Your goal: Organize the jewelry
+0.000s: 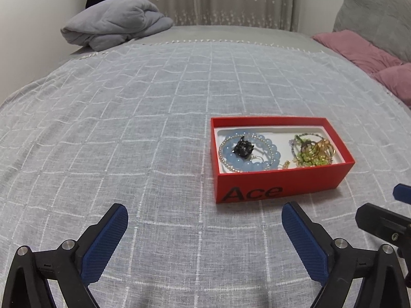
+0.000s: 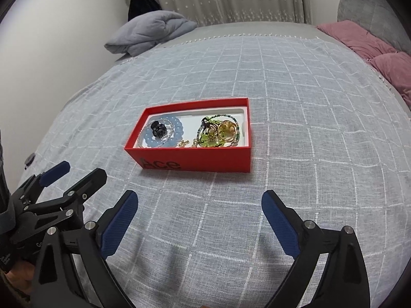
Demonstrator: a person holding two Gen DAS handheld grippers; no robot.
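Jewelry (image 1: 276, 151) heaped, perhaps tangled, in red box (image 1: 282, 182) mid-bed (image 1: 128, 128); left gripper (image 1: 205, 233) and right gripper (image 2: 200, 218) fingers spread, empty.

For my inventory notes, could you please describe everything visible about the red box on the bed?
The red box is an open, lidless rectangular tray, cardboard by its look, with a white lining and black "Ace" lettering on its near side. It sits flat on the checked grey bedspread. Inside lie a blue bead bracelet at one end and tangled green and gold jewelry at the other. Nothing else touches it.
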